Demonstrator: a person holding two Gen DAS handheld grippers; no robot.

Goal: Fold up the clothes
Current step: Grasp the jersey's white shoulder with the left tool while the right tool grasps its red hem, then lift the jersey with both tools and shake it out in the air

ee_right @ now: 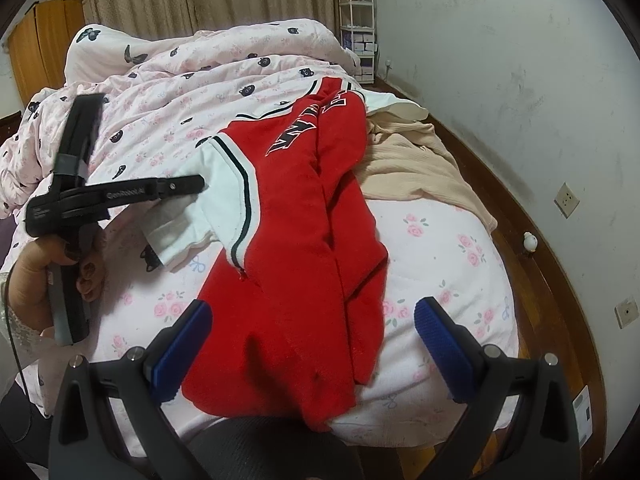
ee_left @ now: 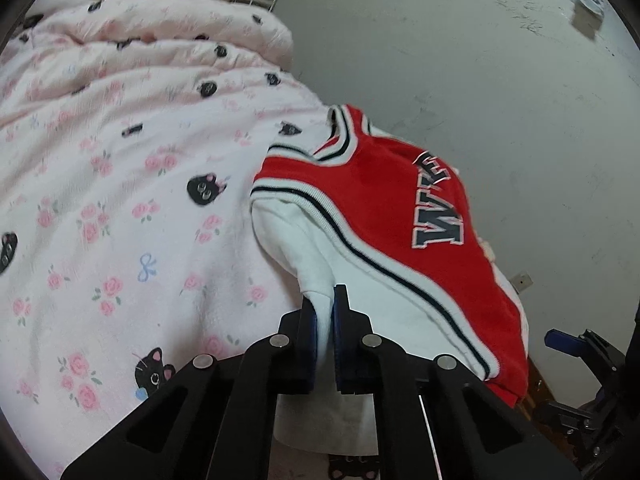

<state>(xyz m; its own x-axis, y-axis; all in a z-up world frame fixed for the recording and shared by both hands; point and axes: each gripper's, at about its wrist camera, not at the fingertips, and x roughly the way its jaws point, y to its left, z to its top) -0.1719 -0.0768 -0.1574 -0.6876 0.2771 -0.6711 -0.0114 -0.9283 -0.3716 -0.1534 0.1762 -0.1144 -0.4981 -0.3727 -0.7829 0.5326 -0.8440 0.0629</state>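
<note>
A red jersey-style top (ee_right: 304, 240) with white sleeves, dark stripes and block letters lies lengthwise on the bed, folded along its middle. My left gripper (ee_left: 325, 308) is shut on the white sleeve (ee_left: 312, 264) and holds it a little above the bedding. In the right wrist view a hand holds that same left gripper (ee_right: 196, 186) at the sleeve (ee_right: 200, 208) on the left side of the top. My right gripper (ee_right: 314, 320) stands open over the top's near hem, its blue pads (ee_right: 440, 340) wide apart and empty.
The bed has a pink floral quilt (ee_right: 200, 92) with black cat prints, bunched at the far end. A beige garment (ee_right: 420, 172) lies to the right of the red top. A white wall (ee_right: 520, 60), wooden floor edge (ee_right: 552, 280), white shelf rack (ee_right: 358, 20) and curtains stand beyond.
</note>
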